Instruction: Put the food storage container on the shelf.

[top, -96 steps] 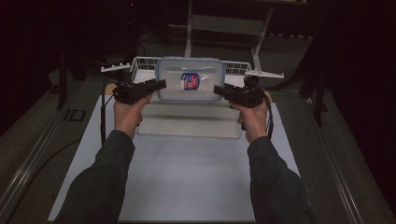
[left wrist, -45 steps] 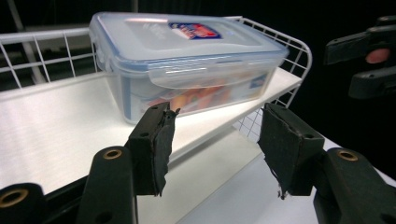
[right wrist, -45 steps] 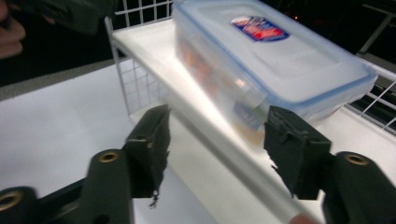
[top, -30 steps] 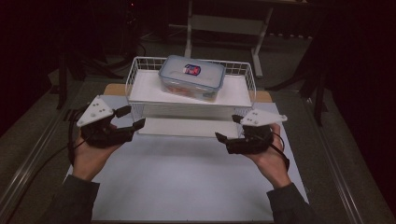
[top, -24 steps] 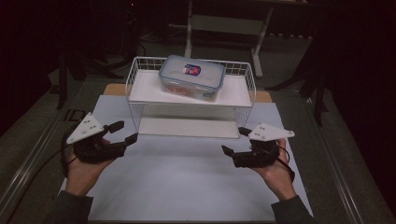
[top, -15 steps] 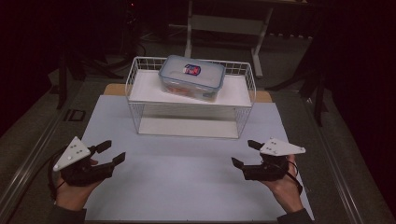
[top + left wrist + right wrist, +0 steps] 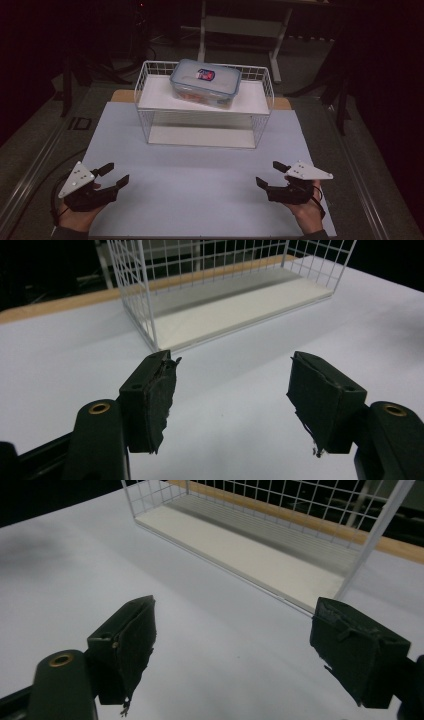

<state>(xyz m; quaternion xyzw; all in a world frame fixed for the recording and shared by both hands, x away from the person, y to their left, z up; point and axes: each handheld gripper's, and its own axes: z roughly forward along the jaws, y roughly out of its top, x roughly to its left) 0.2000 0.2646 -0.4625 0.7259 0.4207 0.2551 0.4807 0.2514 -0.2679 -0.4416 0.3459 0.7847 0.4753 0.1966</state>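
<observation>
A clear plastic food box with a blue-rimmed lid and a red-and-blue label (image 7: 205, 83) rests on the top shelf of a white wire rack (image 7: 150, 97) at the far middle of the table. My left gripper (image 7: 114, 173) sits low at the near left corner, open and holding nothing. My right gripper (image 7: 270, 173) sits at the near right, also open and holding nothing. In the left gripper view the rack (image 7: 150, 305) stands ahead of the spread pads (image 7: 155, 397). In the right gripper view the rack's lower shelf (image 7: 250, 550) lies ahead between the jaws.
A white mat (image 7: 200, 190) covers the table between me and the rack. A wooden strip (image 7: 120, 96) shows behind the mat. Dark floor, a metal stand (image 7: 240, 25) and cables lie beyond the table.
Both grippers have drawn back from the rack toward the near edge of the table, spreading apart to the left and right corners. The box stays on the top shelf.
</observation>
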